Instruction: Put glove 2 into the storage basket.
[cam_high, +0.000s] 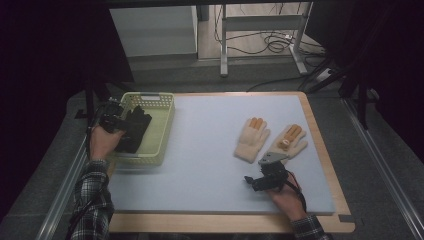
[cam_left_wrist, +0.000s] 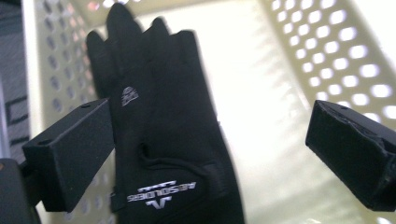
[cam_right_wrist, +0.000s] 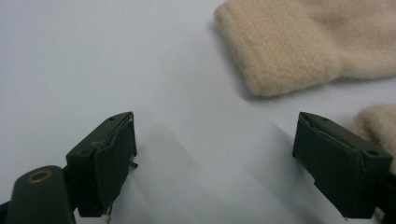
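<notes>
A black glove (cam_high: 135, 131) with white lettering lies in the pale yellow basket (cam_high: 165, 125) at the table's left edge. My left gripper (cam_high: 120, 121) hovers over it, open; in the left gripper view the black glove (cam_left_wrist: 163, 130) lies on the basket floor (cam_left_wrist: 289, 154) below the gap, touching neither jaw of the left gripper (cam_left_wrist: 210, 123). Two cream gloves (cam_high: 252, 140) (cam_high: 290, 140) with orange fingertips lie side by side on the right of the mat. My right gripper (cam_high: 254, 183) rests just short of them, open and empty. In the right gripper view (cam_right_wrist: 215, 140) one knitted cuff (cam_right_wrist: 289, 51) lies ahead.
A light blue mat (cam_high: 210, 150) covers the wooden table top (cam_high: 320, 150). The basket has perforated walls (cam_left_wrist: 345, 60). The second cream glove's edge (cam_right_wrist: 378, 121) sits by the right jaw. Beyond the table stand desk legs and cables on the floor (cam_high: 270, 42).
</notes>
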